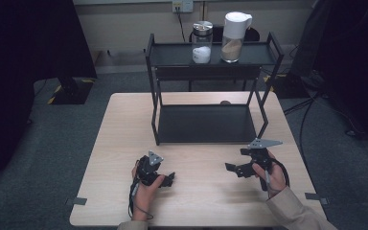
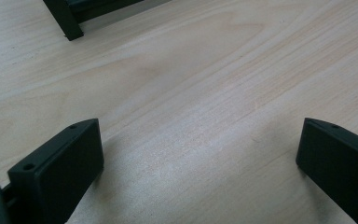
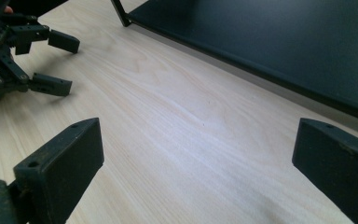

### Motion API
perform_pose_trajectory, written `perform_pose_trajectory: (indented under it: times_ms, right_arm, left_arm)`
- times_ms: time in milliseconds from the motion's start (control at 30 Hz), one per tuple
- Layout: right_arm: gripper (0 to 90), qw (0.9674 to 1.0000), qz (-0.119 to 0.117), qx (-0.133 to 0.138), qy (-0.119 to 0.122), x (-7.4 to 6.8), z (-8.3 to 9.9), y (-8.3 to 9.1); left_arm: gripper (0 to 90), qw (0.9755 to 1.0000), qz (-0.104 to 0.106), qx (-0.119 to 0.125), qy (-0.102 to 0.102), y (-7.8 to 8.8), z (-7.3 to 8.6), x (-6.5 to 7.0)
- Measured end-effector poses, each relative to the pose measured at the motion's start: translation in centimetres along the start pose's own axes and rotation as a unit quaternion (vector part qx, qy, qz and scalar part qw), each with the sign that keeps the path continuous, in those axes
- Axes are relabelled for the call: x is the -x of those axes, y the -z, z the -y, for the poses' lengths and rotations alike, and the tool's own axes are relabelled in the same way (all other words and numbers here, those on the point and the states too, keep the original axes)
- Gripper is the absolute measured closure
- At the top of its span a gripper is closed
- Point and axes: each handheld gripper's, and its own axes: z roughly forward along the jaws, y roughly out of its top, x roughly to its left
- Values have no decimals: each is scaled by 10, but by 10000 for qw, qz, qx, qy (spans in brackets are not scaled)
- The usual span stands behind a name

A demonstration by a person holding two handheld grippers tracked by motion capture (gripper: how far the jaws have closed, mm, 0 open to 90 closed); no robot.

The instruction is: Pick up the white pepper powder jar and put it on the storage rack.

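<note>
Both of my grippers rest low over the near part of a light wooden table (image 1: 196,201), each held by a hand. At the near left, my left gripper (image 1: 170,179) points right and stands open; its own view shows its jaws (image 2: 200,135) wide apart over bare wood. On the near right, my right gripper (image 1: 231,168) points left, and it is open too, with nothing between its jaws (image 3: 198,140). The right gripper view also catches the left gripper (image 3: 72,65), open, at its top left.
A black two-tier rack (image 1: 211,124) stands at the table's far middle; its lower shelf (image 3: 270,37) lies flat on the table. On the top shelf stand a metal-lidded glass jar (image 1: 202,43) with white contents and a white-lidded jar (image 1: 233,37) with tan powder.
</note>
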Motion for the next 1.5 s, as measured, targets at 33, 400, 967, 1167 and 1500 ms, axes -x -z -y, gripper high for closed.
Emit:
perform_pose_trajectory:
  times_ms: [33, 400, 967, 1167, 1500]
  right_arm:
    - [9, 10000, -3, -3, 5, 1, 1, 0]
    - [9, 9999, 62, -89, -1, 4, 15, 3]
    - [9, 9996, 165, -217, 20, 6, 34, 7]
    - [9, 9994, 211, -287, 46, 6, 38, 9]
    - [9, 9988, 302, -367, 79, 9, 45, 14]
  left_arm:
    - [0, 10000, 1, 0, 0, 0, 0, 0]
    - [0, 10000, 1, 0, 0, 0, 0, 0]
    - [0, 10000, 1, 2, 2, 0, 0, 0]
    - [0, 10000, 0, 2, 2, 0, 0, 0]
    - [0, 10000, 1, 1, 1, 0, 0, 0]
